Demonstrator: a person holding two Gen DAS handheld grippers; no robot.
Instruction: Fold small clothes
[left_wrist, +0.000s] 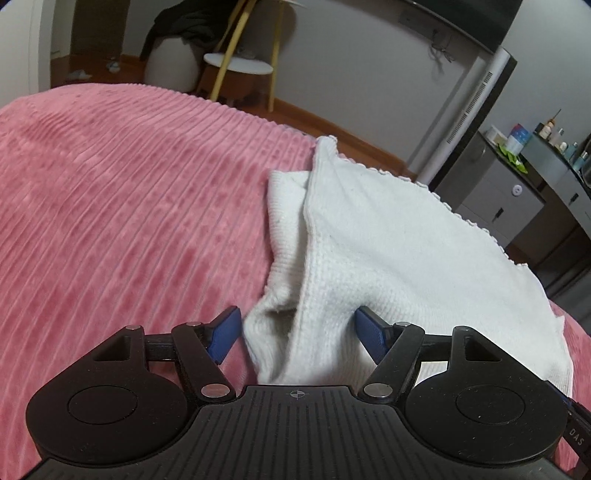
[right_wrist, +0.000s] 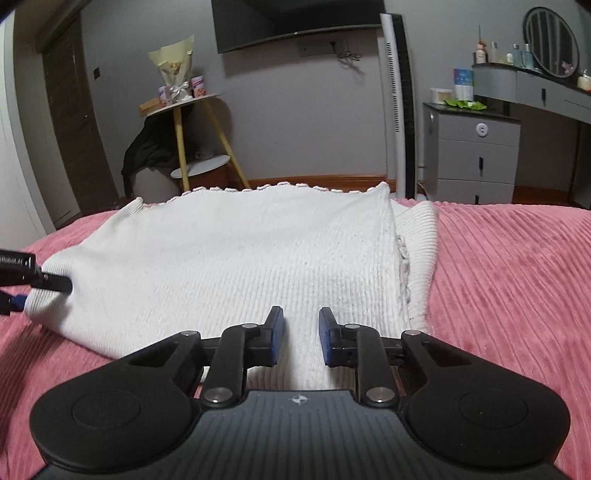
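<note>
White knit garment (left_wrist: 369, 240) lies between left gripper (left_wrist: 297, 332) fingers (left_wrist: 225, 332).

A bed (right_wrist: 517, 266) covered by a pink ribbed blanket (left_wrist: 129, 192) carries one thing, a white knitted garment (right_wrist: 240, 258) lying folded flat on it, its scalloped hem at the far edge.

Two close wrist views — shared white garment (left_wrist: 388, 236)

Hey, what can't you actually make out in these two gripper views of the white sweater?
- Left wrist view: the white sweater's near hem, hidden under the left gripper.
- Right wrist view: whether the right gripper pinches fabric; its body covers the hem.
- Right wrist view: the left gripper, cut off by the frame's edge.
</note>
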